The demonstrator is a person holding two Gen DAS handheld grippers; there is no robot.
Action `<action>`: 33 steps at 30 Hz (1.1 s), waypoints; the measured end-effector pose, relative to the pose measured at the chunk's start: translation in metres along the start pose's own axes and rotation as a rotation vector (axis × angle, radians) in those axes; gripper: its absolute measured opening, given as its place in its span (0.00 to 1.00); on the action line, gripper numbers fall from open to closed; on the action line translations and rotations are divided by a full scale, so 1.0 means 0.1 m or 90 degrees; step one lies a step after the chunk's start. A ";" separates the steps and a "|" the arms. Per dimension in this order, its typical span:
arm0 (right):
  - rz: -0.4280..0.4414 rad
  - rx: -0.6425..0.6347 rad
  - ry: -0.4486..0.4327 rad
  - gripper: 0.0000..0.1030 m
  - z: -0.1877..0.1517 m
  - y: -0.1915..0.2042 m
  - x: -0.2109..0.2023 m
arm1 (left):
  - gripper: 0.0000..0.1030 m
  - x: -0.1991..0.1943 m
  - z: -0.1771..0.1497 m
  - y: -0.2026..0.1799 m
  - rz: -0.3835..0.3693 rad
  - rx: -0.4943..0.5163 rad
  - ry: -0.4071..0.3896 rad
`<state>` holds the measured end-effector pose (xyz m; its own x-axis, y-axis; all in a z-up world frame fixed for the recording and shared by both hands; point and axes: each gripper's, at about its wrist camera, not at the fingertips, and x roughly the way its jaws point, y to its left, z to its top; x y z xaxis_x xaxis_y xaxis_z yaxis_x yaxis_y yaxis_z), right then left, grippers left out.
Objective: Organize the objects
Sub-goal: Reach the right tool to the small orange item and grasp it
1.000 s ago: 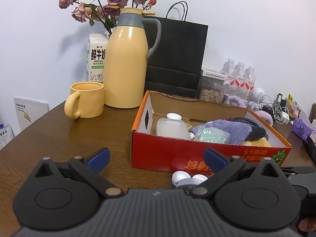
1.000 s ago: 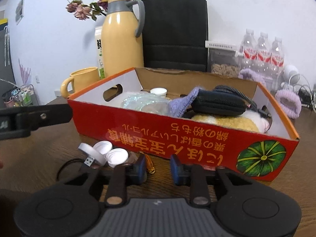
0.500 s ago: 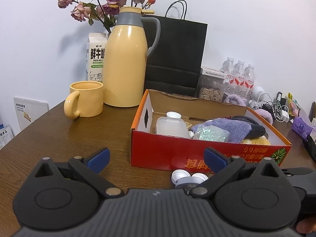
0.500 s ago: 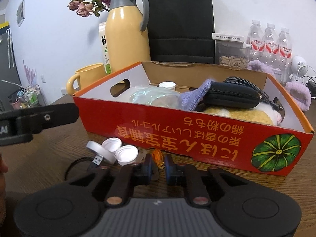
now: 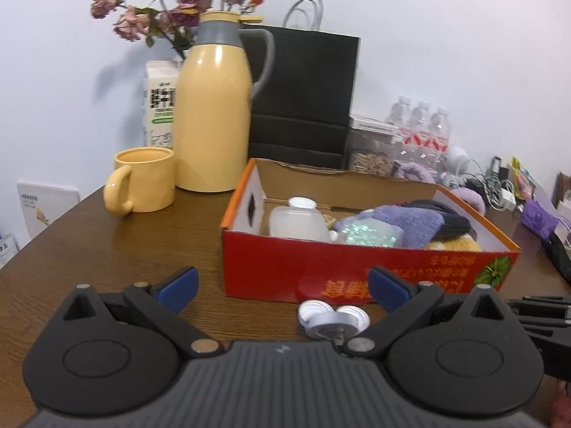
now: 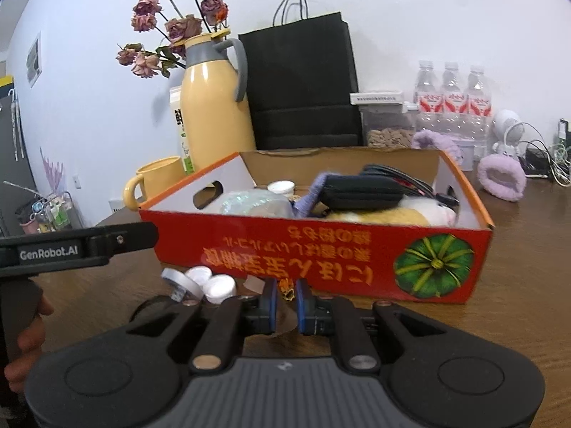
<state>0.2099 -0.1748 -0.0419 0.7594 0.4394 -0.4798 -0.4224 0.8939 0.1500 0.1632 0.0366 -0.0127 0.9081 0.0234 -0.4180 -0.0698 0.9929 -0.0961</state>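
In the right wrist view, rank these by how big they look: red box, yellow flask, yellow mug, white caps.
1. red box
2. yellow flask
3. yellow mug
4. white caps
The box sits nearer the camera, which enlarges it.

light: bright, even | shadows: soft | blur: slight | edges: fisheye-bent, dark corners

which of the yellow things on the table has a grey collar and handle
The tall yellow jug standing behind the red box. The yellow mug beside it is plain yellow all over, short, and open at the top.

The right claw (image 6: 285,294) has just closed on the orange piece (image 6: 286,286).
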 end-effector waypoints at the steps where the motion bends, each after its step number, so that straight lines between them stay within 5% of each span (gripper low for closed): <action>1: -0.003 0.001 0.004 0.10 -0.02 -0.02 -0.01 | 1.00 0.00 -0.01 -0.03 -0.005 0.008 0.000; 9: -0.020 0.003 0.057 0.14 -0.12 -0.19 0.01 | 1.00 -0.01 -0.13 -0.24 -0.026 0.055 0.009; 13: -0.013 0.020 0.034 0.29 -0.11 -0.28 -0.07 | 1.00 0.00 -0.16 -0.28 -0.024 0.056 0.013; 20: -0.025 0.037 0.051 0.28 -0.05 -0.34 0.07 | 1.00 -0.01 -0.17 -0.30 -0.026 0.055 0.015; 23: -0.030 0.026 0.069 0.12 -0.06 -0.32 0.16 | 1.00 -0.02 -0.18 -0.32 -0.029 0.056 0.012; 25: -0.027 0.023 0.068 0.12 -0.08 -0.32 0.14 | 1.00 -0.03 -0.19 -0.34 -0.030 0.056 0.011; 33: -0.023 0.050 -0.017 0.12 -0.02 -0.41 -0.13 | 1.00 -0.04 -0.25 -0.51 -0.051 0.071 0.021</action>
<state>0.2164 -0.2178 -0.0433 0.7869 0.4078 -0.4631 -0.3550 0.9130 0.2008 0.1529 -0.0170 -0.0286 0.8947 -0.0583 -0.4429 0.0502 0.9983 -0.0301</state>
